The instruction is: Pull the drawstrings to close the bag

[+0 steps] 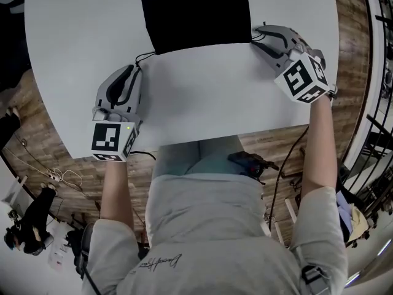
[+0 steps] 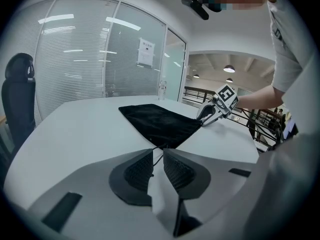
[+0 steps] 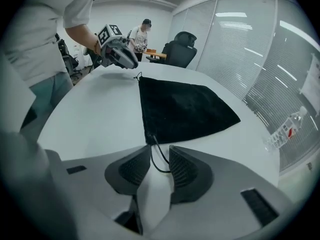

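Starting on your left: your left gripper (image 2: 158, 153) sits low over the round white table (image 1: 202, 97), near its front edge, pointing at the bag's near-left corner. Its jaws are nearly together but there's a slim gap. The thin black left drawstring (image 1: 145, 56) runs from that corner straight into the gap and lies along one pad. The gap looks wider than the cord, so I'd call that one loose, not pinching anything.

In the middle, the flat black fabric drawstring bag (image 1: 193, 11) lies spread out on the tabletop, farther from you than both grippers. Its near edge is still stretched full width, so it isn't cinched at all.

Over on your right, the thin black right drawstring (image 3: 161, 171) comes out of the bag's near-right corner and curls into a small loop on the table. That loop sits right between the jaws of your right gripper (image 3: 160, 149), which is tilted down at the corner. Its jaws stand clearly apart, wider than the left pair, with the pads off the cord, so it's released and not holding anything.
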`<control>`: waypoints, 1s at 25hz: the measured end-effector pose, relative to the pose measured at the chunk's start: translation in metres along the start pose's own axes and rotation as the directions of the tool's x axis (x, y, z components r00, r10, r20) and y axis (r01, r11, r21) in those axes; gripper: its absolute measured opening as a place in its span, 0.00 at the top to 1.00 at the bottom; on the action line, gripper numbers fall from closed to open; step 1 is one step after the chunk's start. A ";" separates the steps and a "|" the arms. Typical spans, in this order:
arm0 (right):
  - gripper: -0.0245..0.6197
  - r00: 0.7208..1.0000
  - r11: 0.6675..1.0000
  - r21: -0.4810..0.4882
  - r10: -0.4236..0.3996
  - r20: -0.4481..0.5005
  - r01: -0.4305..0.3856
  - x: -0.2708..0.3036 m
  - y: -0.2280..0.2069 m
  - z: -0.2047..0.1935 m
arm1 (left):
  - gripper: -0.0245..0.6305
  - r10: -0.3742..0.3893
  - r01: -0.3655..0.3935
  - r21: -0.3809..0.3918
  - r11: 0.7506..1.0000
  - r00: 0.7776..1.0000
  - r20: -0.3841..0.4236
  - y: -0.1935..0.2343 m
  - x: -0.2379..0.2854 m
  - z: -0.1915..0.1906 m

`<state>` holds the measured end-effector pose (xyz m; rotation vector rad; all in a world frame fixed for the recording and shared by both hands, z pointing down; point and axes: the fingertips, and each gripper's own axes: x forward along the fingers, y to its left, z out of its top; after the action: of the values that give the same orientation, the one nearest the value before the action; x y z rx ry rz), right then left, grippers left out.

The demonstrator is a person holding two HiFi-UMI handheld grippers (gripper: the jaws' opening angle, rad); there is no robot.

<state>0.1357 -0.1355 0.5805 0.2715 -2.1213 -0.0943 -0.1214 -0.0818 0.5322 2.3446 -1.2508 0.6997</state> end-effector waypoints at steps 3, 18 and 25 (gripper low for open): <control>0.79 0.999 0.999 0.008 0.043 0.000 -0.043 0.001 0.003 0.003 | 0.86 0.000 0.000 -0.004 1.000 1.000 0.000 -0.001 0.001 -0.001; 0.91 0.998 0.997 0.067 -0.037 0.048 0.034 -0.011 -0.002 0.009 | 0.86 0.008 -0.008 0.004 1.000 1.000 -0.011 0.002 0.004 0.000; 0.92 0.993 0.985 0.155 -0.090 0.080 0.076 -0.017 -0.001 0.012 | 0.86 0.015 -0.015 0.014 1.000 1.000 -0.017 0.004 0.005 0.000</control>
<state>0.1341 -0.1332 0.5601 0.4538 -2.2072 0.0075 -0.1224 -0.0866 0.5354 2.3382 -1.2617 0.7340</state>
